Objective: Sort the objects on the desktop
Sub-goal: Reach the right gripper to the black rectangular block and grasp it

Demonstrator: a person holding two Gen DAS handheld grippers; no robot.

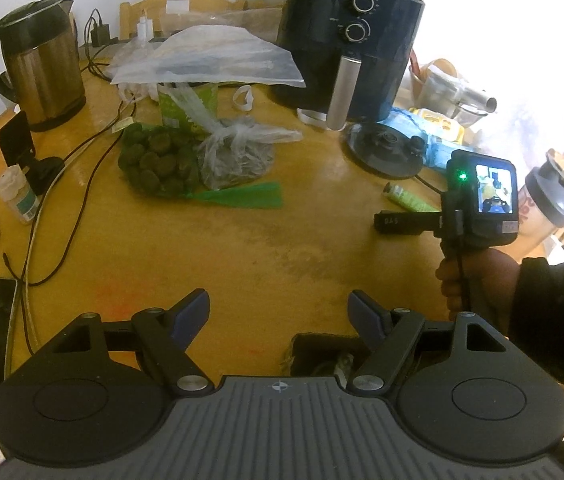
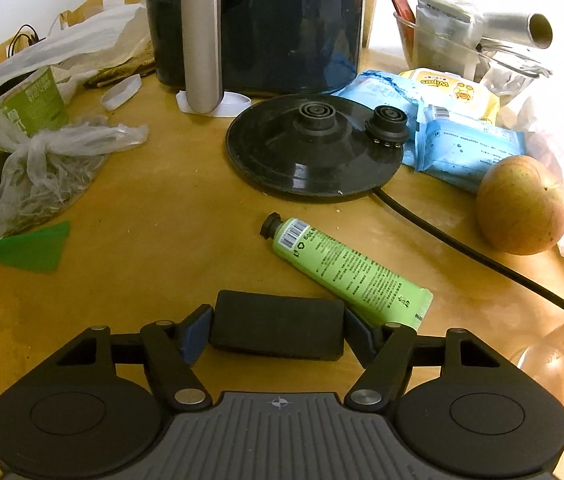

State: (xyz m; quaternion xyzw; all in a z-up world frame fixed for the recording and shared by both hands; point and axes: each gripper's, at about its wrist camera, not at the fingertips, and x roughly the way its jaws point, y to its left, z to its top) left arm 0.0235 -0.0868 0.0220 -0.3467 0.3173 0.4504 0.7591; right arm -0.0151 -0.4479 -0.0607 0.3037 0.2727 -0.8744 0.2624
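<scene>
right wrist view: my right gripper [image 2: 278, 330] had its jaws against both short ends of the black block [image 2: 276, 330], which lay flat on the table [image 2: 162, 216], crosswise between the pads. i judged the hold shallow; a hasty lift could let the block pivot out, or the right pad could snag the green tube [image 2: 347, 270] touching just beyond. left wrist view: my left gripper [image 1: 278, 314] hung open and empty. farther off lay the kettle base [image 2: 313, 148].
</scene>
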